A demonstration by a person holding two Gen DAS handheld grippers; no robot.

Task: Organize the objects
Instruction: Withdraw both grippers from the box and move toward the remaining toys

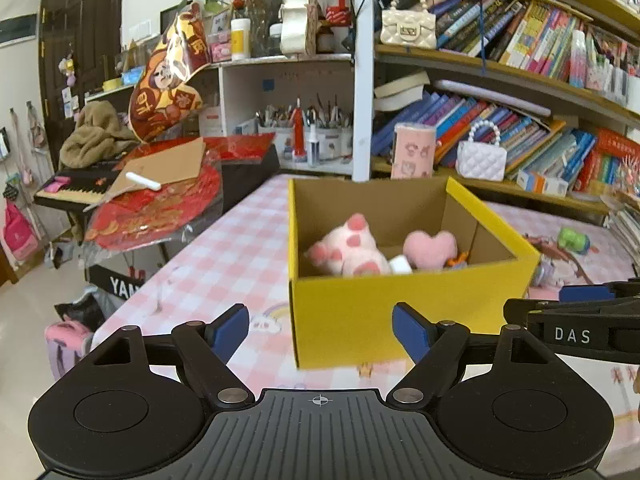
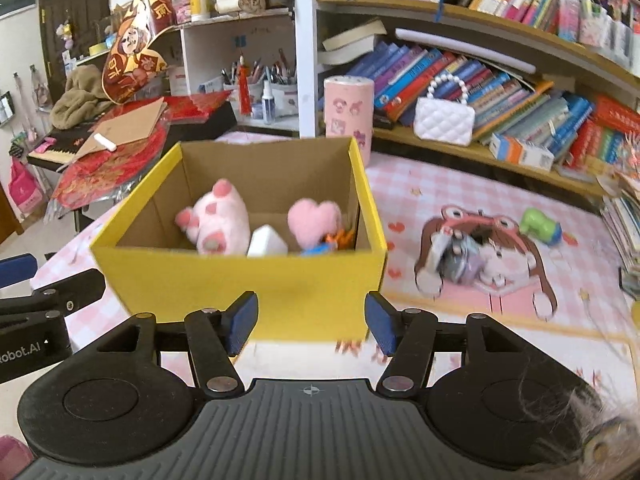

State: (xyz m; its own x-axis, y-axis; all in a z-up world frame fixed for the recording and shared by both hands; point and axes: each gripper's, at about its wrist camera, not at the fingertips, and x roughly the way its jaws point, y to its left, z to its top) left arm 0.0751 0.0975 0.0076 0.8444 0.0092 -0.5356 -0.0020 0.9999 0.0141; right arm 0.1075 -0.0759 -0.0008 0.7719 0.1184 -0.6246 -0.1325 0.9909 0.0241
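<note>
Yellow box: a cardboard box [image 2: 240, 276] with yellow outer walls stood open-topped on the pink checked tablecloth [image 1: 224, 248], toward the table's left edge and just ahead of both grippers.
Box contents: a pink-and-white plush pig [image 2: 218, 218], a pink plush heart [image 2: 314, 216], a white block [image 2: 266, 242] and some small orange and blue bits that were too blurred to name.
Loose toys: a grey-purple toy [image 2: 460, 262] lay on the cartoon print right of the box, near it; a green toy [image 2: 540, 226] lay further right, toward the far right edge by the bookshelf [image 2: 500, 80].
Left gripper: the left gripper [image 1: 320, 330] had its jaws wide apart and held nothing, facing the box's near wall.
Right gripper: the right gripper [image 2: 310, 322] was likewise spread wide and empty, level with the box's near right corner.
Step in hand: seemingly between picks, with several toys boxed and two left out.
Next move: probably swinging the right gripper rightward to the grey-purple toy, straddling it with both fingers, closing firmly, then lifting clear over the box's right wall.
</note>
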